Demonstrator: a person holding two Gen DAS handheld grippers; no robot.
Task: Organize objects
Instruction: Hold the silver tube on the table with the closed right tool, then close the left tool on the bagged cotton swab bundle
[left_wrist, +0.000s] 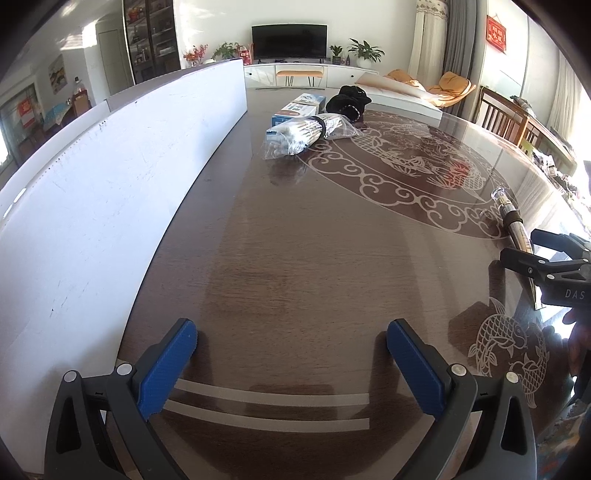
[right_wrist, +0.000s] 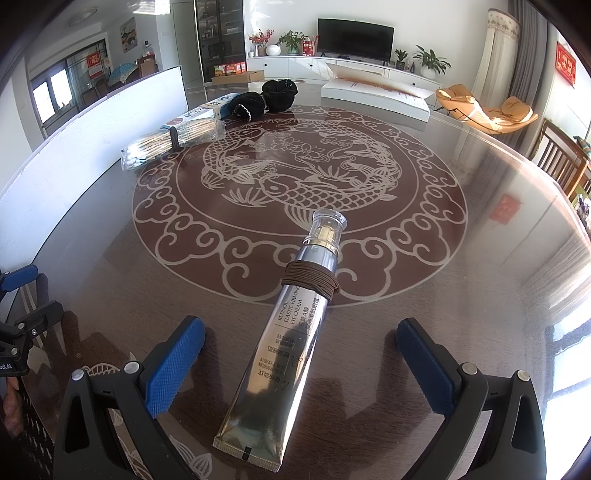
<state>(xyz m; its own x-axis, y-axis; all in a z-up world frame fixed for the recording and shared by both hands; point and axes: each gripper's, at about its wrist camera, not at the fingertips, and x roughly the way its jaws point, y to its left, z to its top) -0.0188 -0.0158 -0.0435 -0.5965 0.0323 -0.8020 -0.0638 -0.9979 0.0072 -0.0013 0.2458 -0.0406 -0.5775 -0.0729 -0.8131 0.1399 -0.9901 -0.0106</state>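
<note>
A silver eye-cream tube (right_wrist: 280, 354) with a clear cap and brown hair ties wound round its neck lies on the glass-topped table (right_wrist: 461, 314). It rests between the open fingers of my right gripper (right_wrist: 301, 332), untouched by either pad. The same tube (left_wrist: 515, 225) shows at the right edge of the left wrist view, beside the right gripper (left_wrist: 532, 251). My left gripper (left_wrist: 291, 332) stands open over bare table. Farther off lie a bag of cotton swabs (right_wrist: 170, 142) (left_wrist: 306, 134), a blue and white box (right_wrist: 207, 109) (left_wrist: 299, 107) and a black cloth bundle (right_wrist: 269, 96) (left_wrist: 349, 99).
A long white board (left_wrist: 110, 206) stands along the table's left side. A flat white box (right_wrist: 373, 94) sits at the far edge. Wooden chairs (right_wrist: 561, 158) stand to the right. The left gripper (right_wrist: 18, 321) appears at the left edge of the right wrist view.
</note>
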